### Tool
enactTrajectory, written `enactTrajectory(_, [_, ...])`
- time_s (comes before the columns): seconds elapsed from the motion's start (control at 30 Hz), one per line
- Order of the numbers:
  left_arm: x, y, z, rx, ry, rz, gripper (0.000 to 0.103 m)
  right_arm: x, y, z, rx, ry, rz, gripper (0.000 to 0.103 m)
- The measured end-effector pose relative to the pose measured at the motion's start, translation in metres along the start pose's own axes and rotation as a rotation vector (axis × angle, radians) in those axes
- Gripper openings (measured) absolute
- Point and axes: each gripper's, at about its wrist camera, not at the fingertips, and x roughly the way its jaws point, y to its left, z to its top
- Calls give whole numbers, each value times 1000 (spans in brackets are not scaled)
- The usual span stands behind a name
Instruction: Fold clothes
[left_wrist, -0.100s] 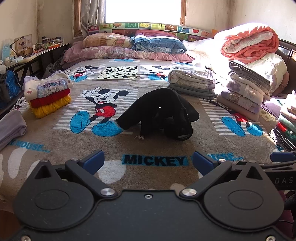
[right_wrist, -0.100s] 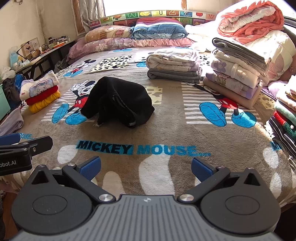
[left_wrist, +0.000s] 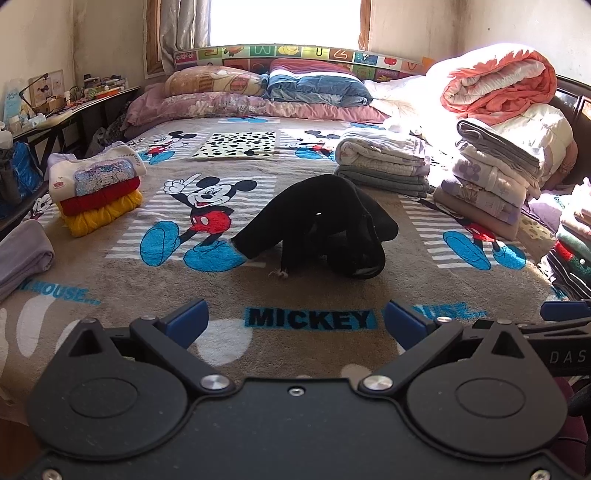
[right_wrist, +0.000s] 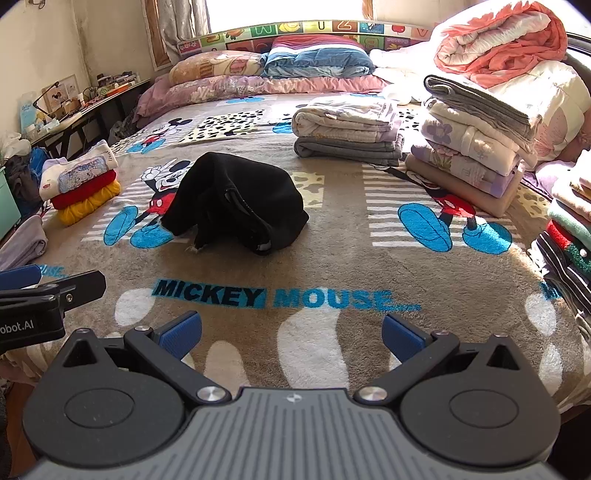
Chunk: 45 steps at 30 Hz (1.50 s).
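Observation:
A crumpled black garment (left_wrist: 325, 225) lies in a heap in the middle of the Mickey Mouse bedspread (left_wrist: 310, 319); it also shows in the right wrist view (right_wrist: 240, 205). My left gripper (left_wrist: 295, 325) is open and empty, hovering over the bed's near edge, well short of the garment. My right gripper (right_wrist: 291, 334) is open and empty too, beside it to the right. The left gripper's side shows at the left edge of the right wrist view (right_wrist: 44, 291).
A folded stack of white, red and yellow clothes (left_wrist: 96, 188) sits at the left, with a grey folded piece (left_wrist: 22, 254) nearer. Folded blankets (left_wrist: 384, 162) and taller piles (left_wrist: 491, 173) stand at the right. Pillows (left_wrist: 266, 88) line the headboard. A cluttered desk (left_wrist: 70, 103) stands left of the bed.

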Motion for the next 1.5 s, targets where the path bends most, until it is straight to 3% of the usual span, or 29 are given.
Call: enactTrajectory(1.5, [-3,-2,-1,16,2,15,103,-4,-3,-2,12,-2,26,103])
